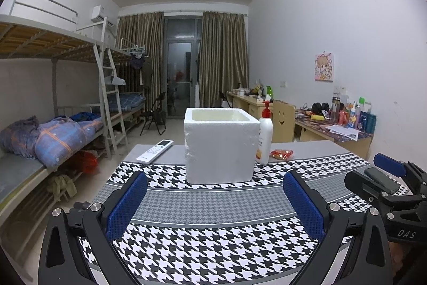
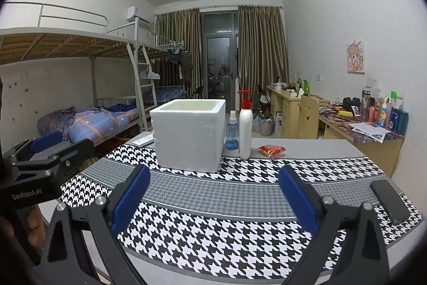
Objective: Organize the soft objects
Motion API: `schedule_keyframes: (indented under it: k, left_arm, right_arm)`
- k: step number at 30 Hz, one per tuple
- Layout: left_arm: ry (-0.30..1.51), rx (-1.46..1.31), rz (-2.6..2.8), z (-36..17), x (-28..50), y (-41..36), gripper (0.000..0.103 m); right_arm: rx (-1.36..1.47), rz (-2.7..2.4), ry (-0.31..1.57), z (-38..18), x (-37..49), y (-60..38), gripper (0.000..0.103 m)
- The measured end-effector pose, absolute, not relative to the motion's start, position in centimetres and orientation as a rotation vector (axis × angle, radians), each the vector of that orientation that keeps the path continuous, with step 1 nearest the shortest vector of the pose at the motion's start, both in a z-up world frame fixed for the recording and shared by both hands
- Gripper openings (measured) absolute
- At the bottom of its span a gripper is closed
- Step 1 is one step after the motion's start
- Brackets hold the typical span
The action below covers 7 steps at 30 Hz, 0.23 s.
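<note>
**Listing what sits before your two grippers**

Item 1: your left gripper (image 1: 214,200), blue-padded fingers (image 1: 127,205) spread wide, nothing between them, held above the houndstooth cloth (image 1: 213,253) that covers the near part of the surface (image 1: 307,147).

Item 2: your right gripper (image 2: 214,198), fingers (image 2: 299,199) likewise wide apart and holding nothing, over the same cloth.

Item 3: white foam box (image 1: 220,146), open-topped, standing upright on the far edge of the cloth, straight ahead of both grippers and well apart from them. Its interior contents cannot be seen.

Item 4: red soft packet (image 1: 280,154), lying on the bare grey surface to the right of the box, near the white pump bottle (image 1: 264,136) that stands just beside the box.

Item 5: blue spray bottle (image 2: 231,131), between the box and the pump bottle.

Item 6: white remote control (image 1: 154,151), left of the box.

Item 7: dark phone (image 2: 389,200), flat on the cloth at the right edge.
</note>
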<state>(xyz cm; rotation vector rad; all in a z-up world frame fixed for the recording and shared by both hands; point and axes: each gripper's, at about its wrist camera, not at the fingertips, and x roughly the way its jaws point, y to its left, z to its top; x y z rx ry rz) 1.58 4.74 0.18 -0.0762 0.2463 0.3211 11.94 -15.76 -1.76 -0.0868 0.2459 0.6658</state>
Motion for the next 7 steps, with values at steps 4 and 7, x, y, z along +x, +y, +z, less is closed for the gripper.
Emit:
schedule_keyframes:
  k: [4, 7]
  left_arm:
    - [0.248, -0.076, 0.321, 0.11, 1.61, 4.69, 0.102]
    - [0.251, -0.075, 0.318, 0.11, 1.58, 4.7, 0.102]
  right_arm:
    - [-0.075, 0.665, 0.253, -1.77, 12.21, -15.93, 0.099]
    - [-0.071, 0.668, 0.259, -1.81, 12.36, -15.96, 0.099]
